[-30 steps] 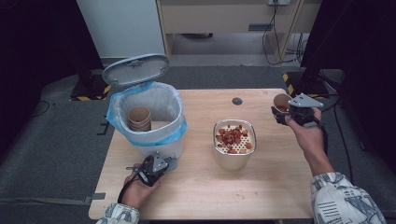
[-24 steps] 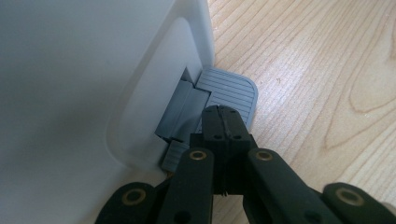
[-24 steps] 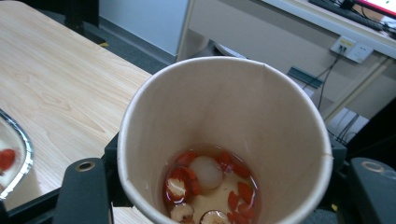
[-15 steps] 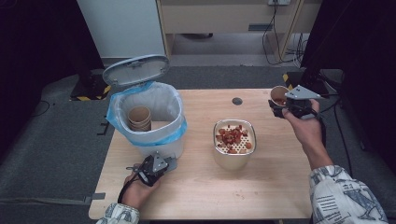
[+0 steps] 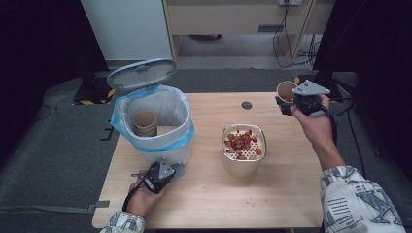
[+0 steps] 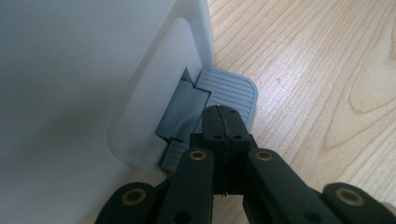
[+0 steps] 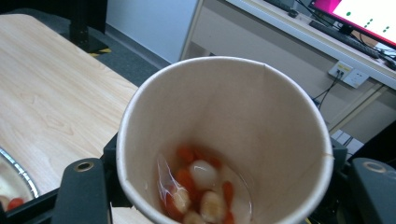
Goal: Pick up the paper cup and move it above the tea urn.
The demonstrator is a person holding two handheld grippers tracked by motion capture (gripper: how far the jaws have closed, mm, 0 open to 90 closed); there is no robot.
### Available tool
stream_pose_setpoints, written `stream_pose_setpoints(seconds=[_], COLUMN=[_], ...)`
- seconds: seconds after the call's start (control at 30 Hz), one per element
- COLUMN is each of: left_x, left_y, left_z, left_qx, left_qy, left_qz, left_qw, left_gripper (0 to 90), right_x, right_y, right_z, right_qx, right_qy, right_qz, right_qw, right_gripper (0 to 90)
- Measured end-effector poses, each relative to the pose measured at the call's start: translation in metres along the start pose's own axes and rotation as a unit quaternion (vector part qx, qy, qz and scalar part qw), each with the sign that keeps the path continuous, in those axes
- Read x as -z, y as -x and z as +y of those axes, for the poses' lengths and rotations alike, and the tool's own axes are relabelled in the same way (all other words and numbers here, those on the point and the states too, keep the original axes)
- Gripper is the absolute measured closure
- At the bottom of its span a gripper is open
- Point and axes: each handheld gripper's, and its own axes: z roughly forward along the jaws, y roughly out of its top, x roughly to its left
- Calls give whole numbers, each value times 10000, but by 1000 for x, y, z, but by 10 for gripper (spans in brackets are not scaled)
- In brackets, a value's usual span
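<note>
Wooden table [image 5: 286,194]: right claw [image 5: 286,103] gripping food-filled paper cup [image 7: 224,140]; left claw [image 6: 223,122] closed, empty.

Grippers: two, left gripper [image 5: 163,173] near left, right gripper [image 5: 297,101] far right.
Paper cups: one paper cup [image 5: 285,91] held far right; a stack of cups [image 5: 145,123] inside the bin at left, number in the stack not countable.
Bins: one white pedal bin [image 5: 154,127], left, with one grey lid [image 5: 141,74] and one grey pedal [image 6: 232,93].
Metal containers: one strainer pot [image 5: 243,148], centre.
Food pieces: many, not countable.
Table holes: one cable hole [image 5: 247,105], far centre.
</note>
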Motion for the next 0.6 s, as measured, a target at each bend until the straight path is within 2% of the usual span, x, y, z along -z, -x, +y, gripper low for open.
stream_pose_setpoints(seconds=[0.2, 0.6], left_x=[0, 0], left_y=[0, 0], left_z=[0, 0], left_qx=[10, 16], left_qy=[11, 40], left_qz=[-11, 1], left_qw=[10000, 10000], left_gripper=[899, 899], right_x=[-2, 0], right_y=[-3, 0], right_z=[12, 27], right_qx=[143, 323], right_qy=[56, 62], right_qz=[62, 11], right_qw=[9999, 9995], right_gripper=[309, 309])
